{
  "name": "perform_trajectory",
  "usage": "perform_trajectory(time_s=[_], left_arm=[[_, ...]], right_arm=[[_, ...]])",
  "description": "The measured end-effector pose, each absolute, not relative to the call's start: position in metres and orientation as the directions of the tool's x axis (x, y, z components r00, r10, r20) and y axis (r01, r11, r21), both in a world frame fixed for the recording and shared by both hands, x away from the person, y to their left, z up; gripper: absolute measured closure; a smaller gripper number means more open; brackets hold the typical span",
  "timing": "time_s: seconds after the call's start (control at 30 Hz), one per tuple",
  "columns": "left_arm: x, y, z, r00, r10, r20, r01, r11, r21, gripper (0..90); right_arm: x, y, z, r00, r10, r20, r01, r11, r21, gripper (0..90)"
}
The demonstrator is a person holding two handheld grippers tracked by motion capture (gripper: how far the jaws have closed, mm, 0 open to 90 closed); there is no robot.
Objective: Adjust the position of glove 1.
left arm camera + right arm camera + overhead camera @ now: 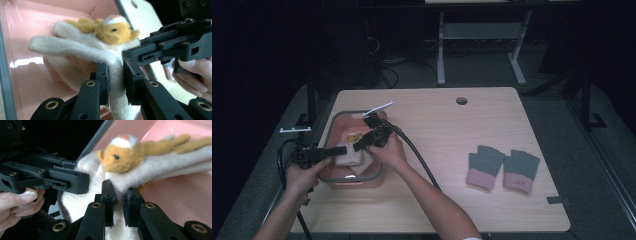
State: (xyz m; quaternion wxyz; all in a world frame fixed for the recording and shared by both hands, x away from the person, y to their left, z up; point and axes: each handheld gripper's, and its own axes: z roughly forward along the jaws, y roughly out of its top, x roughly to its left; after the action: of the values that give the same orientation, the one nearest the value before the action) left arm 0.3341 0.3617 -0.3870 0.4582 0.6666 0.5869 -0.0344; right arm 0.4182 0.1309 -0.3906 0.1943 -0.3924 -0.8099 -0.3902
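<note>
Left hand-held gripper [115, 83] and right hand-held gripper [119, 205] both pinching cream glove [82, 48], over pink bin [337, 125]

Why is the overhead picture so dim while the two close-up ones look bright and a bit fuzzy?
High view: the room behind is dark, the table evenly lit, with a small glare spot on the pink tub. Left gripper view: a white sheen streaks the tub wall, and the near black jaws look soft. Right gripper view: the cream glove is bright, and the hand at the left edge is blurred.

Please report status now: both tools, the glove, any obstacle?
Left tool and right tool shut on cream fuzzy glove with orange animal head. Over pink tub. No obstacle seen.
</note>
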Motion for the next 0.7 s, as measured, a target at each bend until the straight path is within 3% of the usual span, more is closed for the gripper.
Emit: perform_trajectory(time_s=[0.4, 0.7], left_arm=[[0.337, 0.350, -0.399, 0.284, 0.807, -0.519, 0.847, 0.043, 0.530, 73.2], [0.339, 0.347, -0.406, 0.282, 0.828, -0.485, 0.860, 0.006, 0.510, 71.1]], right_arm=[[0.422, 0.136, -0.404, -0.605, 0.540, 0.586, 0.796, 0.431, 0.425, 77.6], [0.418, 0.138, -0.398, -0.642, 0.579, 0.503, 0.766, 0.468, 0.440, 67.0]])
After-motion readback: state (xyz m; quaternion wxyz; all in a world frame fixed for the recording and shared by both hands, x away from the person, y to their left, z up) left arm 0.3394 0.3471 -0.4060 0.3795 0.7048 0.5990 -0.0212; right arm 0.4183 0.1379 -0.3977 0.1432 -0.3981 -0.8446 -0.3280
